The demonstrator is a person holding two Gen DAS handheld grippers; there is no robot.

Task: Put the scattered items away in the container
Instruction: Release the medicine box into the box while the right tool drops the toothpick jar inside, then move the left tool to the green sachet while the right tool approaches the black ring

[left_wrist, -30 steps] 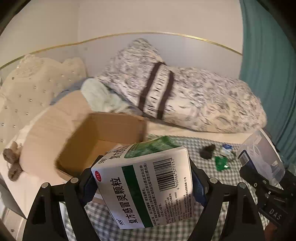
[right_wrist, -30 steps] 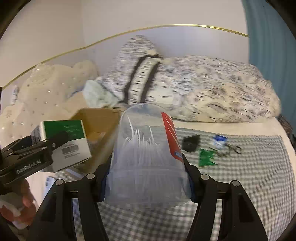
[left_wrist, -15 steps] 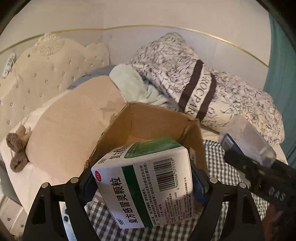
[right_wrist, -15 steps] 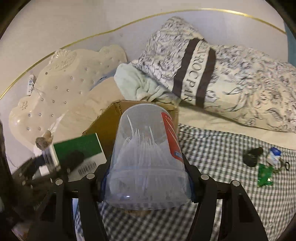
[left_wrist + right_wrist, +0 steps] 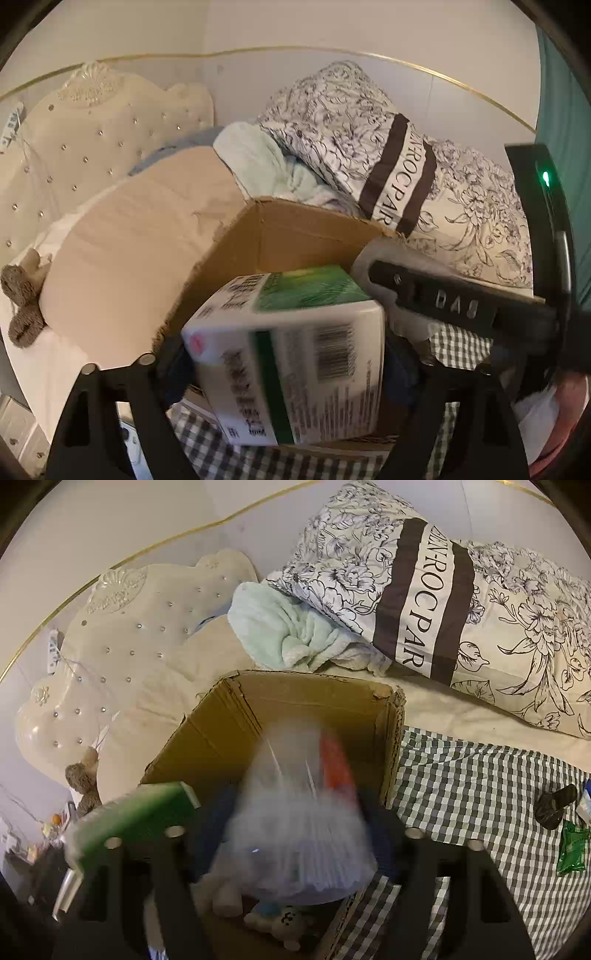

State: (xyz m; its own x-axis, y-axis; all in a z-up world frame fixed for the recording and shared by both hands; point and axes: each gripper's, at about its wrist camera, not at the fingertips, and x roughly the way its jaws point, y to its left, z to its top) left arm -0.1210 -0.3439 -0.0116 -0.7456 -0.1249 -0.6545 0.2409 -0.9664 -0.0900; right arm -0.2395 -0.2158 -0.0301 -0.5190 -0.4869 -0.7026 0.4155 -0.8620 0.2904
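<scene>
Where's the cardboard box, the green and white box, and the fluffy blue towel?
cardboard box (image 5: 295,701): right wrist view, inside of the far wall.
green and white box (image 5: 295,369): left wrist view, its printed white side.
blue towel (image 5: 280,635): right wrist view, middle of the bundle.

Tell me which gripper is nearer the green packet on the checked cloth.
Right. The right gripper is over the cardboard box, beside the green packet; the left gripper is farther, beyond it.

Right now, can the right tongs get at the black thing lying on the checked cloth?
Probably not yet. The black thing lies in the open on the checked cloth, but the right tongs are over the cardboard box, just opening around the clear tub.
</scene>
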